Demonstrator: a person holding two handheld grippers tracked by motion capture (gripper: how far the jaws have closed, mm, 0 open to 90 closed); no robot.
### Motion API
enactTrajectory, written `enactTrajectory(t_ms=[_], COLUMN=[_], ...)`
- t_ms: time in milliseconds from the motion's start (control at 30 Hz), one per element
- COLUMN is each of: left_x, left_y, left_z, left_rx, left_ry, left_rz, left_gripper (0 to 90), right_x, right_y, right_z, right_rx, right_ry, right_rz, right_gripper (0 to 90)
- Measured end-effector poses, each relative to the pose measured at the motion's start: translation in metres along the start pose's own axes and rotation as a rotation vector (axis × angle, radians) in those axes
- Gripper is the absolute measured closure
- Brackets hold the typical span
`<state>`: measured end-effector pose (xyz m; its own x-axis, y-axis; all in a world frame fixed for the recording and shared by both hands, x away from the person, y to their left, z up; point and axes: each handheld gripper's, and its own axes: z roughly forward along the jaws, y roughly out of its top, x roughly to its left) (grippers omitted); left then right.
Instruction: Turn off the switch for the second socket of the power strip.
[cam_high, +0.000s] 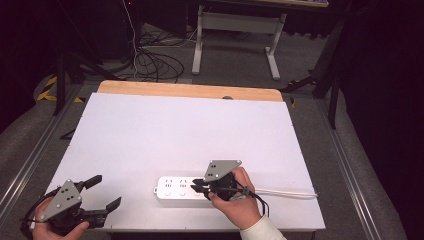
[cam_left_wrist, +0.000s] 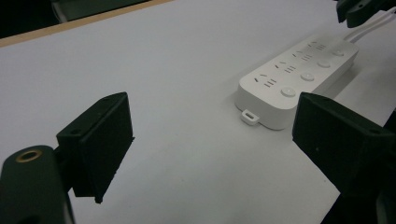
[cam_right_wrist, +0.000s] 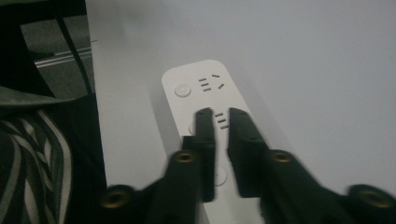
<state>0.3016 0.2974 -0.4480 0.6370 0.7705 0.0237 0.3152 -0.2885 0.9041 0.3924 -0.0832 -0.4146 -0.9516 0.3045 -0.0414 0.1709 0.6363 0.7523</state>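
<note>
A white power strip (cam_high: 172, 189) with several sockets and round buttons lies near the table's front edge, and its white cable (cam_high: 285, 192) runs off to the right. My right gripper (cam_high: 197, 185) hovers over the strip's right half. In the right gripper view its jaws (cam_right_wrist: 217, 113) stand a narrow gap apart above the strip (cam_right_wrist: 201, 86), with nothing between them. My left gripper (cam_high: 107, 191) rests at the front left corner, wide open and holding nothing. Seen from the left gripper (cam_left_wrist: 210, 135), the strip (cam_left_wrist: 294, 77) lies ahead to the right.
The white table top (cam_high: 175, 130) has a wooden strip (cam_high: 190, 90) along its far edge. Metal rails run along both sides. Beyond the table are floor cables (cam_high: 155, 62) and a desk frame (cam_high: 235, 30).
</note>
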Motion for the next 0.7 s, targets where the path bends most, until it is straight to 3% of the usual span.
enactTrajectory(t_ms=[33,133,333,367,700], left_x=[0.000,0.000,0.000,0.000,0.000], left_y=[0.000,0.000,0.000,0.000,0.000], left_z=[0.000,-0.001,0.000,0.000,-0.001], left_rx=[0.000,0.001,0.001,0.000,-0.002], left_ry=[0.000,-0.001,-0.001,-0.001,-0.001], left_rz=[0.000,0.000,0.002,0.003,0.002], left_gripper=[13.1,13.1,13.1,13.1,12.4], right_x=[0.000,0.001,0.001,0.001,-0.006], right_y=[0.000,0.001,0.003,0.003,-0.004], right_z=[0.000,-0.003,-0.012,-0.016,-0.039], right_rx=[0.000,-0.021,-0.051,-0.060,-0.123], right_ry=[0.000,-0.018,-0.043,-0.055,-0.125], right_rz=[0.000,0.012,0.036,0.046,0.096], right_gripper=[74.0,60.1,44.3,38.5,27.1])
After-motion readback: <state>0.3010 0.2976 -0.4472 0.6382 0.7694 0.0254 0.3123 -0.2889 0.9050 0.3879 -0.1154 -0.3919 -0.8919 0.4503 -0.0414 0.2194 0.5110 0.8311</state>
